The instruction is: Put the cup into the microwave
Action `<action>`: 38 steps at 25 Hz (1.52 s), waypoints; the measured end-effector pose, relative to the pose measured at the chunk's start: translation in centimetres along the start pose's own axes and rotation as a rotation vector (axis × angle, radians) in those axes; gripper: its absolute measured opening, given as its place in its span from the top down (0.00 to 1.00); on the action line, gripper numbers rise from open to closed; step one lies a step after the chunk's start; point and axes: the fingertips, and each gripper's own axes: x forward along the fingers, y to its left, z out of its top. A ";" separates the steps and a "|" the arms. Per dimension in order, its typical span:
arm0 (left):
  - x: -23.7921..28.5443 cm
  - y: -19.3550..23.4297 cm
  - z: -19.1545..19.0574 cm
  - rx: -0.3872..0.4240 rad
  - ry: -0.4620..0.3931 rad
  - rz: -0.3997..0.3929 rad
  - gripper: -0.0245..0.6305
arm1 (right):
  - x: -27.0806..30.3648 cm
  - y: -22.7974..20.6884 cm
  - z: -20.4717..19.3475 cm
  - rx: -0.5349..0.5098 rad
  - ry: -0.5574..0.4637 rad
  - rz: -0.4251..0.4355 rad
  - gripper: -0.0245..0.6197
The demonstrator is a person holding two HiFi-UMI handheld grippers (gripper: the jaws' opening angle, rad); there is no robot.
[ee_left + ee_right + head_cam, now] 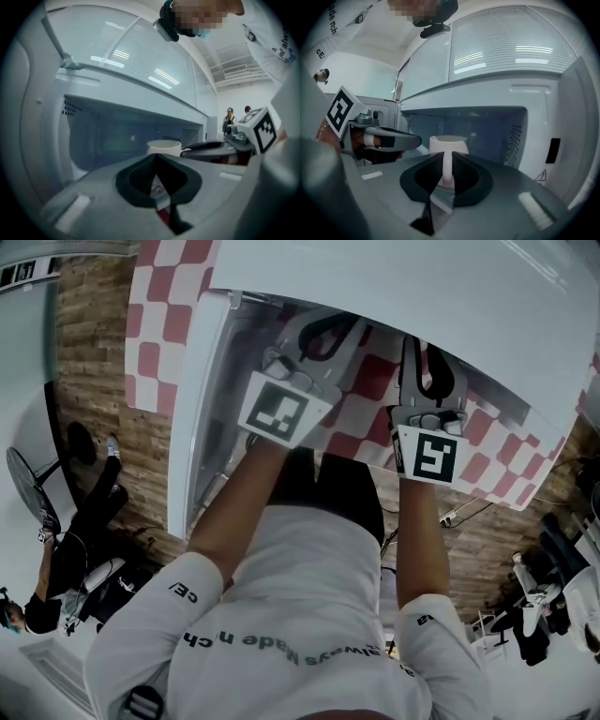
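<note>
Cup is white, rigid, likely ceramic, so breakable. It is at 12 o'clock in the microwave mouth, with the right gripper clamped on its handle, the best hold. Left gripper closed, empty.

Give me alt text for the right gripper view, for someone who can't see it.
The right gripper has its jaws shut on the handle of a white cup, held upright facing the open cavity of a white microwave. The left gripper, with its marker cube, hovers just left of the cup.
</note>
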 end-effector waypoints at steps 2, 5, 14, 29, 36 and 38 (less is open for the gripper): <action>0.6 0.4 -0.1 0.000 -0.003 0.005 0.96 | 0.8 -0.4 0.0 -0.004 -0.008 0.001 0.89; 1.5 1.0 -0.1 0.011 -0.008 0.010 0.96 | 1.9 -1.0 0.0 -0.012 -0.015 -0.003 0.89; 4.3 2.8 0.1 0.045 -0.035 0.038 0.96 | 4.4 -2.0 -0.4 -0.002 -0.027 -0.024 0.89; 5.9 4.3 -0.8 0.060 -0.013 0.064 0.96 | 7.0 -3.6 -0.4 0.049 -0.050 -0.121 0.89; 5.6 4.4 -0.9 0.062 -0.004 0.068 0.96 | 7.3 -3.5 -0.9 0.052 -0.049 -0.122 0.89; 5.4 4.3 -0.7 0.059 -0.003 0.069 0.96 | 7.2 -3.6 -0.8 0.062 -0.044 -0.125 0.87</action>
